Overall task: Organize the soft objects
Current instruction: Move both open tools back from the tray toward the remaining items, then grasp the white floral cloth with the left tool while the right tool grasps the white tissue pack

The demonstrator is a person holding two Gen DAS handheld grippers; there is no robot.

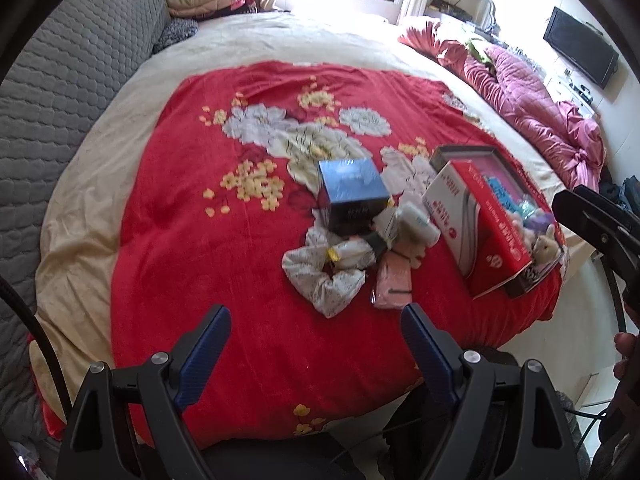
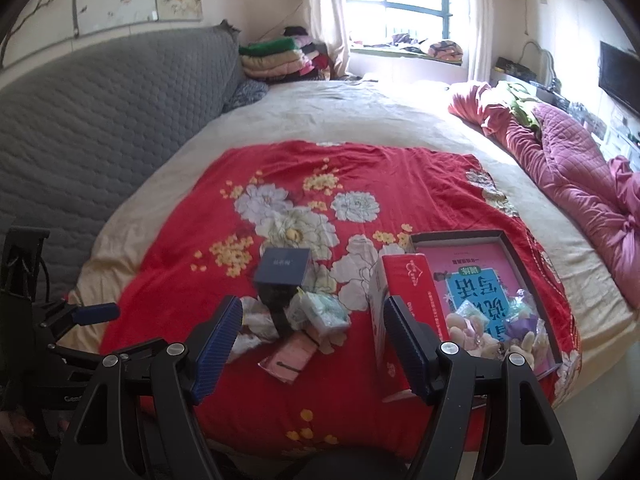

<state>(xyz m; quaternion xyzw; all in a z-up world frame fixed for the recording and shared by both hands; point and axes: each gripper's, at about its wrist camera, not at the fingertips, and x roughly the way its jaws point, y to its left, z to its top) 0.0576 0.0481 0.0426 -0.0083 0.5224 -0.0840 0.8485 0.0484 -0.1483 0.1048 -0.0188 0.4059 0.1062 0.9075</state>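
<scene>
From the left wrist camera, the left tool (image 1: 316,330) hung spread wide with nothing between its blue pads, over the near edge of the red floral blanket (image 1: 192,216) on the bed. Looked like the approach step to me, nothing picked up yet. The loose soft stuff sat in a heap just beyond it: a patterned scrunchie (image 1: 320,276), a pink packet (image 1: 394,282) beside it, and a small white pack (image 1: 418,222), all crowded against a blue box (image 1: 352,192). To the right was an open tray (image 1: 460,156) with a red carton (image 1: 480,224) leaning at its near-left corner, and some plush toys (image 1: 540,236) already lying in the tray's near end.

From the right wrist camera, the right tool (image 2: 314,334) was also spread and holding nothing, aimed at the gap between the heap and the carton. The tray held a pink book with blue lettering, and on it the plush toys plus a couple of crinkly wrapped bits I couldn't make out. The left tool showed at the far left edge.

My guess for the next move: drop onto the scrunchie or the packet, pinch gently since they'd squash, then carry it right over the carton into the tray.
</scene>
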